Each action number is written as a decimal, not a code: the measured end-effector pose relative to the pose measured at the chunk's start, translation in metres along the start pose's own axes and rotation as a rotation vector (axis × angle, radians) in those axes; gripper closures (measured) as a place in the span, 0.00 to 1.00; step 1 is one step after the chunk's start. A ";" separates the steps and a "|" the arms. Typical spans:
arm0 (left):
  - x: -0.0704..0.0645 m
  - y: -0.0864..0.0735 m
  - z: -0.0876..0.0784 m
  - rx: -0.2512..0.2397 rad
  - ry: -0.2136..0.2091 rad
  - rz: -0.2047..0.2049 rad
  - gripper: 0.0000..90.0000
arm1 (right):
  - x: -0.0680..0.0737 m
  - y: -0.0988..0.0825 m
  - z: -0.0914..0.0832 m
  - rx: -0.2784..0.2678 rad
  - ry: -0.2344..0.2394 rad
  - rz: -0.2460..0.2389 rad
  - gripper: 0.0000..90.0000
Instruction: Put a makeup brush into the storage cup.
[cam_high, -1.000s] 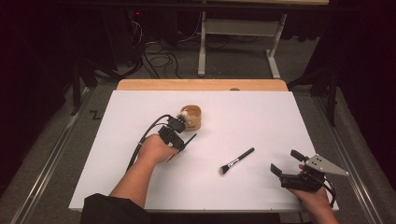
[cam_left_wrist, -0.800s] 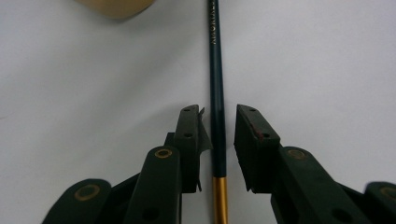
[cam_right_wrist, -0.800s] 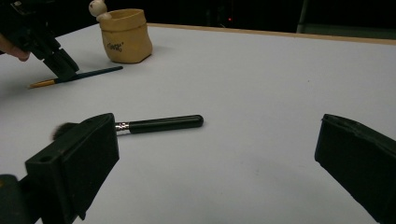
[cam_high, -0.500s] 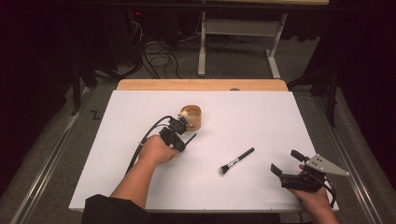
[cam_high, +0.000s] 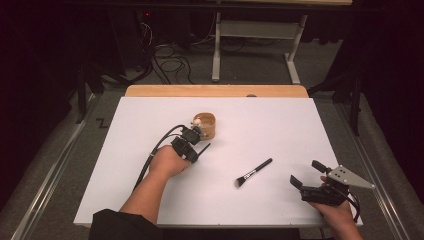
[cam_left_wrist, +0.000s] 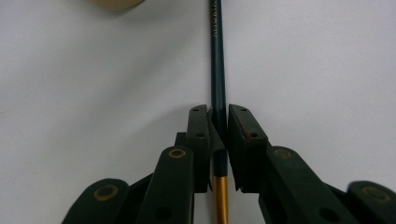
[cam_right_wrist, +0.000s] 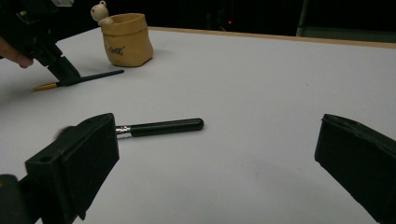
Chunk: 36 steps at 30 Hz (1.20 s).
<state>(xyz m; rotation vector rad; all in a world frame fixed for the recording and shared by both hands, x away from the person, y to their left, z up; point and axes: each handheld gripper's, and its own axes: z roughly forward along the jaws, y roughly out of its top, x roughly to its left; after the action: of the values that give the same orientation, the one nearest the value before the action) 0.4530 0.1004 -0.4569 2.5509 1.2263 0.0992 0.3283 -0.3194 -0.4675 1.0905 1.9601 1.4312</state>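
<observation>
Left gripper (cam_left_wrist: 219, 135) jaws have just been closing, now clamp slim pencil (cam_left_wrist: 217, 70) just beside tan cup (cam_high: 205, 125) on surface: light, stiff, slippery; grip mid-shaft. Right gripper (cam_high: 307, 174) jaws wide apart.

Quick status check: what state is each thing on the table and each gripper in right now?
Left gripper: jaws just closed, shut on the slim brush.
Slim brush: flat on the table, clamped.
Right gripper: open, nothing between its jaws.
Makeup brush: flat, untouched.
Tan holder: upright.
</observation>
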 end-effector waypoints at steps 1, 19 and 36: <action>0.000 0.000 0.000 -0.002 0.002 -0.002 0.89 | 0.000 0.000 0.000 -0.005 0.001 0.002 0.00; 0.000 -0.001 0.000 -0.001 0.014 -0.014 0.92 | -0.001 0.001 -0.001 -0.008 -0.004 0.000 0.01; -0.001 -0.001 0.000 -0.002 0.017 -0.015 0.92 | 0.000 0.001 -0.002 -0.012 -0.010 0.001 0.01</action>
<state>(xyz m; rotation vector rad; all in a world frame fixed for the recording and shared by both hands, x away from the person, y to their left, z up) 0.4518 0.1003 -0.4571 2.5443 1.2507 0.1189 0.3277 -0.3206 -0.4661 1.0916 1.9415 1.4332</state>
